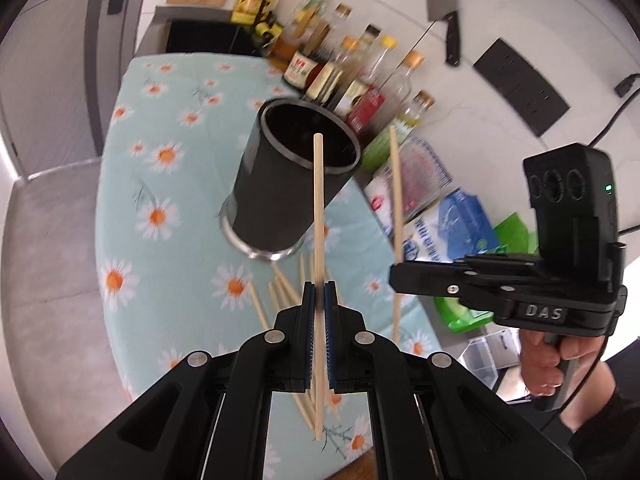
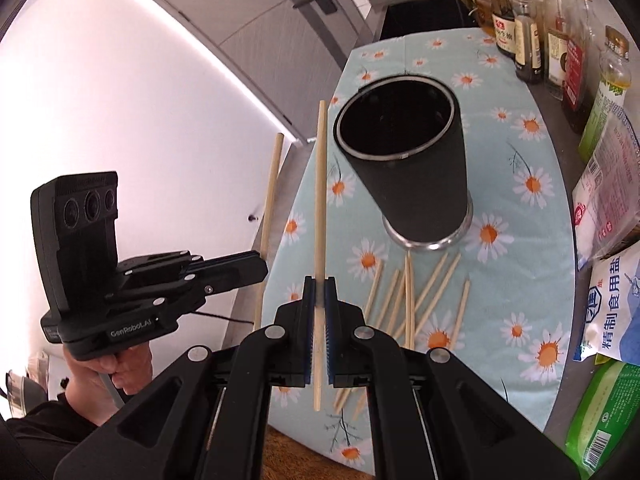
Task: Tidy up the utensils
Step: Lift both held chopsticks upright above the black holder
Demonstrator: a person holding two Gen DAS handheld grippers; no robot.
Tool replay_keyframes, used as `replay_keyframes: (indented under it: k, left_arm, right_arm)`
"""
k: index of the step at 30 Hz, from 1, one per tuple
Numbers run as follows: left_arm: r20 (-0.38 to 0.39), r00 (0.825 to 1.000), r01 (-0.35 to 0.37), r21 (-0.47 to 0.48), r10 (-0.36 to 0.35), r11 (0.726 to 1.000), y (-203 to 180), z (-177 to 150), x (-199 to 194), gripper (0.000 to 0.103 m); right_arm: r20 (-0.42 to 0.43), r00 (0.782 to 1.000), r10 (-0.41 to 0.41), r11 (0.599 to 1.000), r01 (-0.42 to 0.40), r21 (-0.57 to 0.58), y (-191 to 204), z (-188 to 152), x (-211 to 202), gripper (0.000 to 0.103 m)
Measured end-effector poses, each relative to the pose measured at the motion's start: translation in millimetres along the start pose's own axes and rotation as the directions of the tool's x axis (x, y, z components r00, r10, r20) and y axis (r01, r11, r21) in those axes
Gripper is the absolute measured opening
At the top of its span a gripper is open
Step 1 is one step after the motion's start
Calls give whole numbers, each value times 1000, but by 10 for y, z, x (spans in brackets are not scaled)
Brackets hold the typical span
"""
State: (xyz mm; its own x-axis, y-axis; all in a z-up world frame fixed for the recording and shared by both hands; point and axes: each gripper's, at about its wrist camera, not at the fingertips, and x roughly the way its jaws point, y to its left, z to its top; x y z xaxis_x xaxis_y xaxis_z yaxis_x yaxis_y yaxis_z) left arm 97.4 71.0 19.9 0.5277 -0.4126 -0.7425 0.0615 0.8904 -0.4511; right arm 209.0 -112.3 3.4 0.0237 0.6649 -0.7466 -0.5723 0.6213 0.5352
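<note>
Each gripper pinches one wooden chopstick low on its shaft: the left gripper (image 1: 319, 292) holds one chopstick (image 1: 318, 208), the right gripper (image 2: 319, 288) another (image 2: 320, 200). Both hover near the empty black holder (image 2: 404, 160). More sticks (image 2: 416, 300) lie before it. They look light, stiff and smooth, likely to pivot.

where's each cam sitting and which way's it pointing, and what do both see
Left wrist: rides the left gripper, looking down along its fingers at the black holder; the right gripper and its hand show at right.
Right wrist: rides the right gripper, facing the same holder from its other side; the left gripper and hand show at left.
Shared: holder, loose chopsticks on the daisy cloth, bottles, and one chopstick clamped in each gripper.
</note>
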Motion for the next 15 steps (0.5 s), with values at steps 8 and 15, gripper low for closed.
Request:
replay_keyframes:
  k: [8,15]
  left_arm:
    - [170,982,72,65,-82,995,-5,422,-229,4]
    - [351,927,102,100,-131,990,6,817,-353,4]
  right_arm:
    - [152,987,-42,999,46,-17,65,371,-270,6]
    - [306,948,-83,988,118,-98,186,715,-435,6]
